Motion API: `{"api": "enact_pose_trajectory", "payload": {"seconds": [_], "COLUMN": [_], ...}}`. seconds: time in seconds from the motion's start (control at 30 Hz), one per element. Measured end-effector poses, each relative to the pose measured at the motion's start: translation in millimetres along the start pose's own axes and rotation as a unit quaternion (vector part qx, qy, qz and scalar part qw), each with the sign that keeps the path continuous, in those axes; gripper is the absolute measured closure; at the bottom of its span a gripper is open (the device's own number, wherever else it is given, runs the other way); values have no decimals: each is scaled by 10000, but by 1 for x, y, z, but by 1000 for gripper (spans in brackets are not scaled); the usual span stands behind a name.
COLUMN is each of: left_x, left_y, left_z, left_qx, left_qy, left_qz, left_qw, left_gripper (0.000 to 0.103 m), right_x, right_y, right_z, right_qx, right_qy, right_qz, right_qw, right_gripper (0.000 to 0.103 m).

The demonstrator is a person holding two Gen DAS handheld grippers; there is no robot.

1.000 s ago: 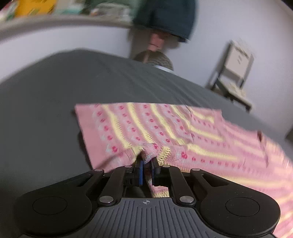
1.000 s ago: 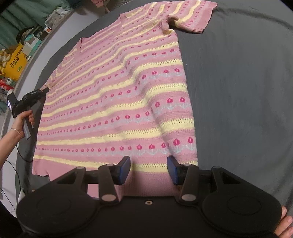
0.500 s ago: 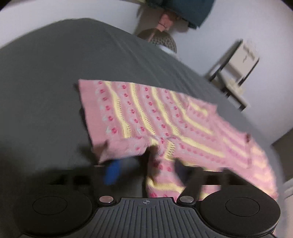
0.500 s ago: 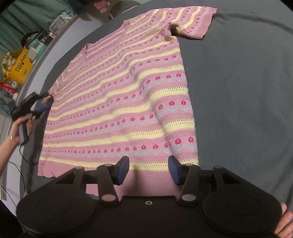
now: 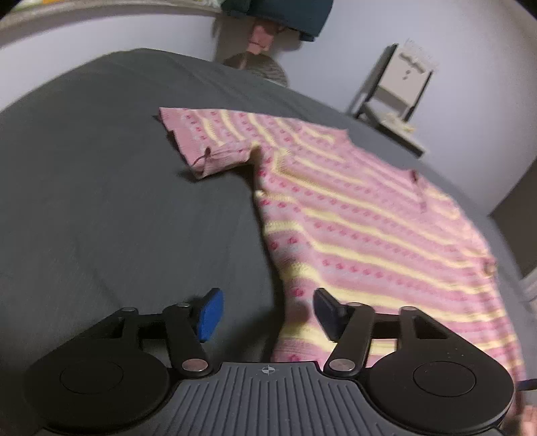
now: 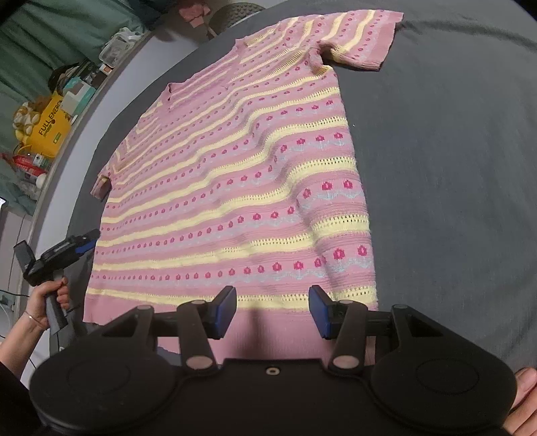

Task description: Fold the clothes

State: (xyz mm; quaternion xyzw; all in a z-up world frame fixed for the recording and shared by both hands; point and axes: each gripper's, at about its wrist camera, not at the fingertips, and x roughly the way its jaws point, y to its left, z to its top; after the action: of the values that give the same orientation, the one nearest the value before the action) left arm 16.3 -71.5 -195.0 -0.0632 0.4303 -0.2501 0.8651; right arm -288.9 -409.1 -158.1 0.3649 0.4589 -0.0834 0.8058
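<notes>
A pink knitted short-sleeved top (image 6: pixel 235 187) with yellow stripes and red flower dots lies spread flat on a dark grey sheet (image 6: pixel 453 151). My right gripper (image 6: pixel 272 310) hovers open over the hem, nothing between its blue pads. In the left wrist view the same top (image 5: pixel 352 218) stretches away to the right, one sleeve (image 5: pixel 201 141) lying out to the left. My left gripper (image 5: pixel 266 313) is open beside the top's side edge and holds nothing. The right wrist view shows that left gripper (image 6: pixel 63 255) in a hand (image 6: pixel 43 298) at the top's left side.
The grey sheet covers a bed that has bare room on both sides of the top. Past its left edge a shelf holds a yellow box (image 6: pixel 50 130) and other clutter. A white chair (image 5: pixel 399 90) and hanging dark clothing (image 5: pixel 278 13) stand against the wall beyond the bed.
My left gripper was shut on a pinch of the top's edge; it has opened, let go and drawn back along the side. The top now lies flatter. My right gripper stays open.
</notes>
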Motion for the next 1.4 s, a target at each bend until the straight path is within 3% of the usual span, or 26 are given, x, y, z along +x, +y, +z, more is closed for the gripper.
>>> {"api": "enact_pose_trajectory", "payload": {"seconds": [0.03,0.17,0.33,0.47,0.63,0.7,0.8,0.87,0.93,0.97,1.03,1.17,1.27,1.4], "left_x": [3,7,5,2,-2,-10,-27,-37,-49,-56,-69,-92,-104,-101], "left_y": [-2,-20,-62,-91,-127,-126,-103,-76,-46,-32,-7,19,23,24], "left_z": [-3,-12,-33,-50,-72,-70,-55,-45,-40,-41,-46,-66,-83,-101], "left_qx": [49,525,2137,3249,4574,4374,3288,2286,1234,782,19,-864,-1034,-1169], "left_qy": [-8,-169,-331,-486,-670,-792,-898,-792,-595,-489,-249,95,211,324], "left_qz": [88,336,702,888,1102,1160,1105,824,439,306,48,-293,-139,-200], "left_qw": [9999,9979,9738,9403,8799,8882,9336,9668,9896,9953,9997,9958,9943,9924], "left_gripper": [56,58,67,67,66,58,56,56,56,57,57,57,57,57], "right_x": [-1,-3,0,2,2,2,5,7,9,10,14,27,42,71], "right_y": [0,0,-2,-3,-4,-6,-7,3,18,29,55,131,203,301], "right_z": [0,0,-1,-1,-2,-2,-1,2,8,12,24,48,61,65], "right_qx": [-12,4,69,113,161,227,239,-32,-417,-677,-1177,-2306,-3155,-4050], "right_qy": [-14,-29,20,58,32,37,73,121,194,270,461,960,1318,1572], "right_qz": [-9,8,45,91,128,153,213,279,338,375,491,530,259,-348], "right_qw": [10000,10000,10000,9999,9998,9996,9995,9995,9984,9966,9908,9668,9394,9000], "right_gripper": [56,56,56,56,55,54,54,54,54,54,54,53,52,52]}}
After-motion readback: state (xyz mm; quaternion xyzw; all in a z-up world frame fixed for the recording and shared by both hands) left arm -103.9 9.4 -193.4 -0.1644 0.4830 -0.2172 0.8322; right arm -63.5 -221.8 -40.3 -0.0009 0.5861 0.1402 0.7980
